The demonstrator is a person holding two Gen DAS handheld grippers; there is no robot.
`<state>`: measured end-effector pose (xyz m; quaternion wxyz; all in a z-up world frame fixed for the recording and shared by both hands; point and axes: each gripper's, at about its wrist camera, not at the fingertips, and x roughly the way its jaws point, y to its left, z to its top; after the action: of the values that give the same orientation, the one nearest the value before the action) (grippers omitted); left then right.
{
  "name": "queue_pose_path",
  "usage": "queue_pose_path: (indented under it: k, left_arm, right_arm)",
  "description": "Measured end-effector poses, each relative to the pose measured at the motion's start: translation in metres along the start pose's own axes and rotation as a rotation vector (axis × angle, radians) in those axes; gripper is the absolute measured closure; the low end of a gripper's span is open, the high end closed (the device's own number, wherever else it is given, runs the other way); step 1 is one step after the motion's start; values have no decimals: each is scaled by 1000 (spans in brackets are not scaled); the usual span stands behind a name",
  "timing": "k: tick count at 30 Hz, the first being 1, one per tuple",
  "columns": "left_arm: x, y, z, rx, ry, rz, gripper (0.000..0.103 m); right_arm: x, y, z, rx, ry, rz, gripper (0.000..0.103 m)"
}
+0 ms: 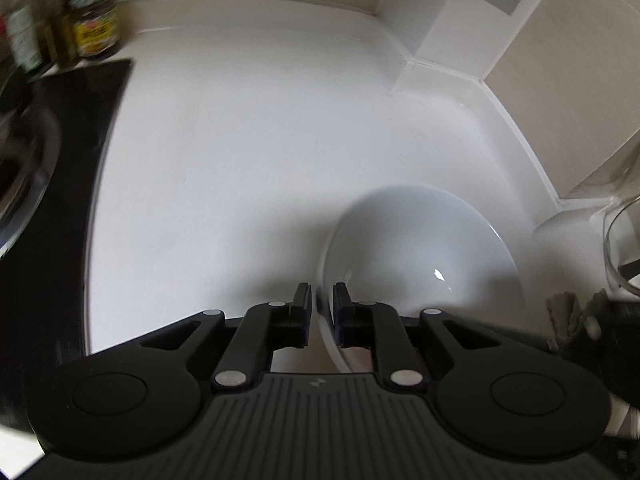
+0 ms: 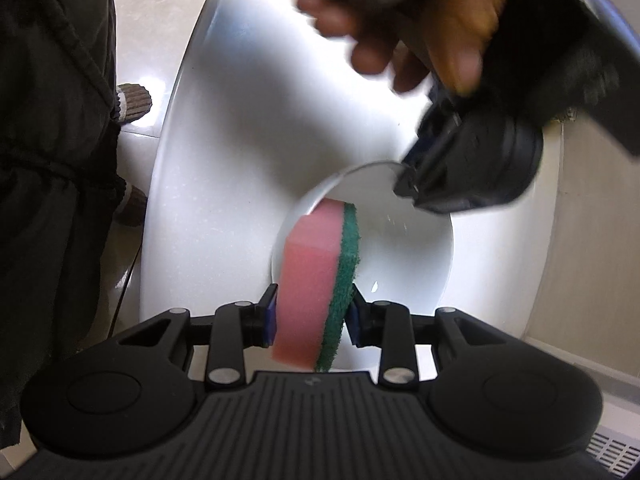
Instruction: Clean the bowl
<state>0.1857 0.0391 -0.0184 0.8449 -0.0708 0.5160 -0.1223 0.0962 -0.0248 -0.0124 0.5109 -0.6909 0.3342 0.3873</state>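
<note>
A white bowl (image 1: 416,248) sits over the white counter (image 1: 240,152), and my left gripper (image 1: 322,300) is shut on its near rim. In the right wrist view the same bowl (image 2: 400,264) is seen from above, with the left gripper (image 2: 408,186) clamped on its far rim and a hand (image 2: 420,20) behind it. My right gripper (image 2: 314,312) is shut on a pink sponge (image 2: 308,276) with a green scouring side, whose tip reaches over the bowl's left rim.
A black hob (image 1: 60,184) lies on the left of the counter, with jars and bottles (image 1: 96,24) behind it. A glass vessel (image 1: 624,248) stands at the right. The person's dark clothes (image 2: 52,160) and slippers (image 2: 134,102) show left of the counter edge.
</note>
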Motion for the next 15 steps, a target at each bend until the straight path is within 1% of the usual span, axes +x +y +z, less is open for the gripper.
queue_pose_path:
  k: [4,9,15]
  left_arm:
    - [-6,-2,-8,6,-10,15,85]
    - [-13,-5,-18,15,-22,34,89]
    - [-11,-13,-16,20,-32,63,92]
  right_arm:
    - [2,0,-2,-12,-12,1,74]
    - [3,2,-4,-21,-31,-9,74]
    - [4,5,-12,-45,-56,-23,74]
